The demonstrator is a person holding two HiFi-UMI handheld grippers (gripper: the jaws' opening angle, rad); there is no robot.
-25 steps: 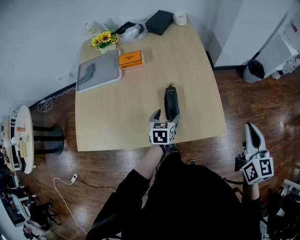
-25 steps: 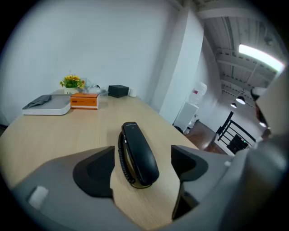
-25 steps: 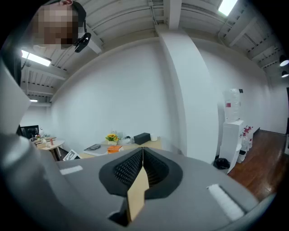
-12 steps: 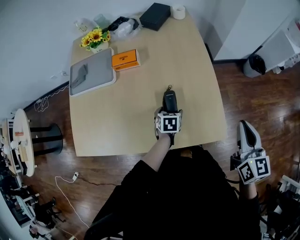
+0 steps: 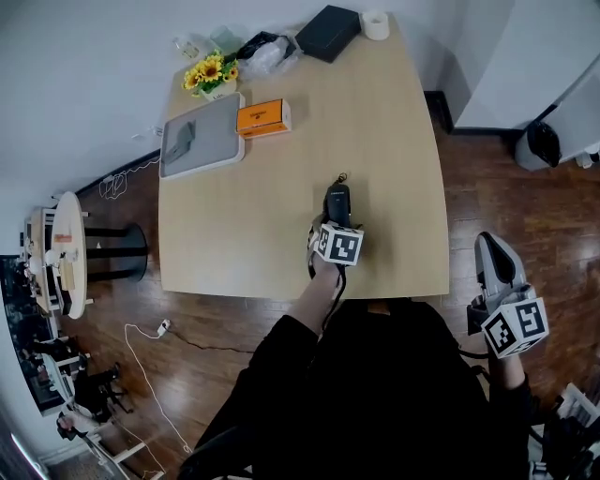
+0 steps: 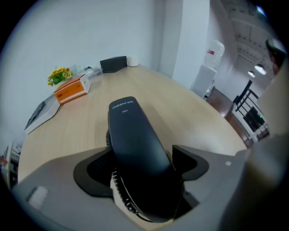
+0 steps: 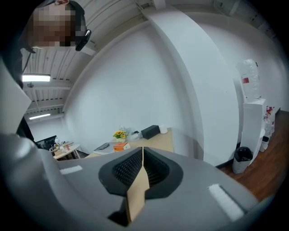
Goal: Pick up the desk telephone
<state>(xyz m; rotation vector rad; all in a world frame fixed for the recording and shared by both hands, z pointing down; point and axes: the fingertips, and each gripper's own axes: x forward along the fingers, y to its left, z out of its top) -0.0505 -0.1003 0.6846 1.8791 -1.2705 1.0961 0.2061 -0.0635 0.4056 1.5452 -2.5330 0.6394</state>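
Black telephone (image 5: 338,201) lies near the table's (image 5: 234,244) front edge, sitting between my left gripper's (image 5: 330,228) closing fingers (image 6: 97,169). I want them square across its middle, clear of the cord (image 6: 118,187), before lifting. My right gripper (image 5: 494,251) hangs off-table, fingers pressed together, empty.

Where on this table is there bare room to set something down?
Bare wood lies left of the telephone, between the tray and the near edge, and right of it out to the table edge. The far end is crowded: flowers, orange box, plastic bag, black box, tape roll.
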